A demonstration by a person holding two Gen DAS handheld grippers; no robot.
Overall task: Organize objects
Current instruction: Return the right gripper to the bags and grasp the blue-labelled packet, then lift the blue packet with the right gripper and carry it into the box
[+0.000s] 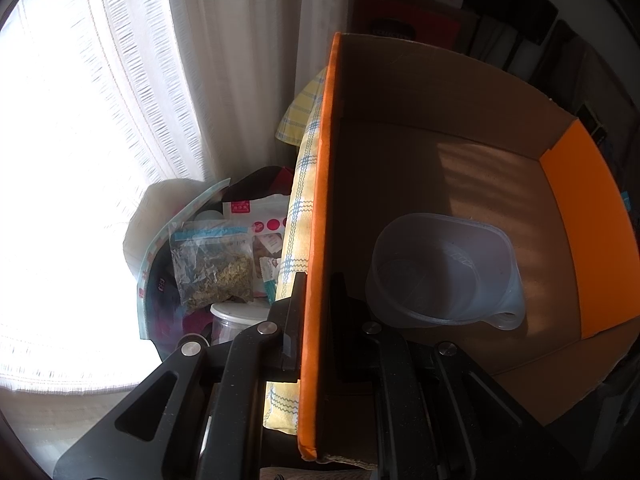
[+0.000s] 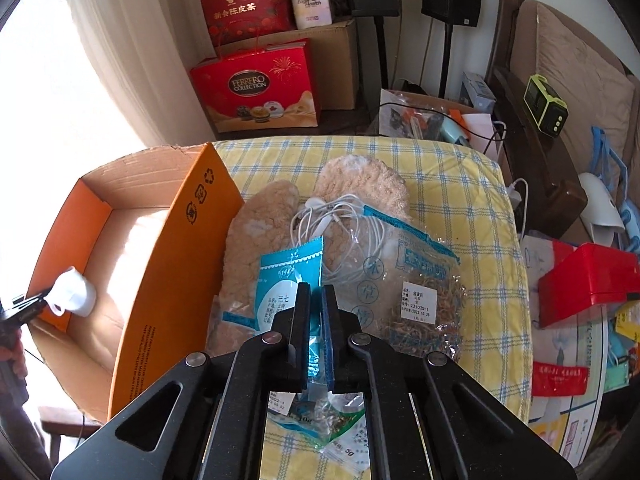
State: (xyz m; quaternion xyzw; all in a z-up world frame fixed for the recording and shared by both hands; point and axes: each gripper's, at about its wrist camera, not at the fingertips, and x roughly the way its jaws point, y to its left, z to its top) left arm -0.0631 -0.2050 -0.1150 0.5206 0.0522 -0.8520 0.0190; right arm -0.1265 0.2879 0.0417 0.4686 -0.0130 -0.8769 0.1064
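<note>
Right tool (image 2: 316,300), bottom centre of the right wrist view: its two fingers are clamped on a teal-and-white sachet (image 2: 290,276), printed foil with a serrated top edge, which stands upright between the pads; the sachet's clear lower part, showing dried contents, hangs below the fingers. Just beyond it lie a clear bag of dried herbs (image 2: 420,296) with a white label, a tangle of white earphones (image 2: 340,216), and two beige fleecy insoles (image 2: 260,232), all on a yellow checked cloth (image 2: 460,184) covering the desk. At left centre stands an open cardboard box (image 2: 160,264) with orange outer faces, touching the insoles' edge. Left tool (image 1: 316,296), bottom centre of the left wrist view: its fingers are closed on the orange-edged wall of the cardboard box (image 1: 320,200), one finger outside and one inside. Within the box, right of centre, rests a translucent plastic cup (image 1: 444,272), tipped on the brown floor. To the left of the wall, below the cloth, a bag holds packets, among them a zip bag of dried herbs (image 1: 212,264), before a bright curtained window (image 1: 100,120).
</note>
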